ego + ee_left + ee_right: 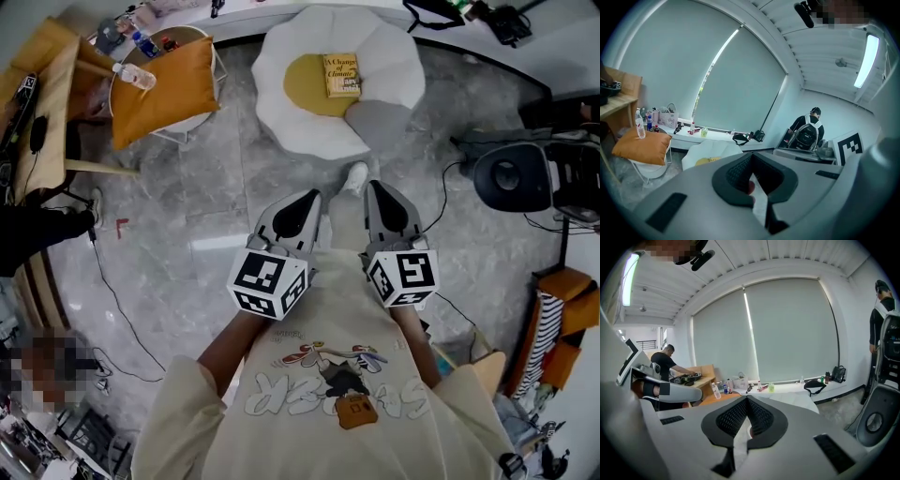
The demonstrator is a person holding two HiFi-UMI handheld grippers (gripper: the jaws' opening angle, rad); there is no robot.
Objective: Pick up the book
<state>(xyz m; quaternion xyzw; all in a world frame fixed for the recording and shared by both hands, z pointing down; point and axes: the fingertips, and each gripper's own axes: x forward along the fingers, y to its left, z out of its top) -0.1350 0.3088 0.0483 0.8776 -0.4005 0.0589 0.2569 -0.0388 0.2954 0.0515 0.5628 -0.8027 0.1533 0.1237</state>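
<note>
- Farthest left in the head view, a wooden table [52, 103] runs along the edge, and just beside it an orange cushion [164, 84] lies on a round chair with a water bottle [136, 77] on top.
- Next, the left gripper [314, 195] is held out in front of the person's chest, pointing forward and a little down. Its marker cube [267, 283] sits nearest the body, covering the hand, and a bare forearm [225, 347] reaches out from a cream sleeve.
- Its jaws are closed tip to tip in the left gripper view [751, 155], with nothing held between them.
- Ahead of both grippers, and well apart from them, the book [341, 75] lies flat on the yellow centre [305, 89] of a white petal-shaped seat [281, 66], its cover facing up. Neither gripper touches it.
- A white shoe [354, 176] shows on the grey floor between the two gripper tips.
- The right gripper [373, 186] is held level with the left and almost parallel to it, tilted down the same way, its cube [403, 277] over the hand.
- Its jaws are pressed fully together and empty in the right gripper view [746, 399].
- Farthest right stands a round black device [511, 176], possibly a speaker, with cables trailing over the floor.
</note>
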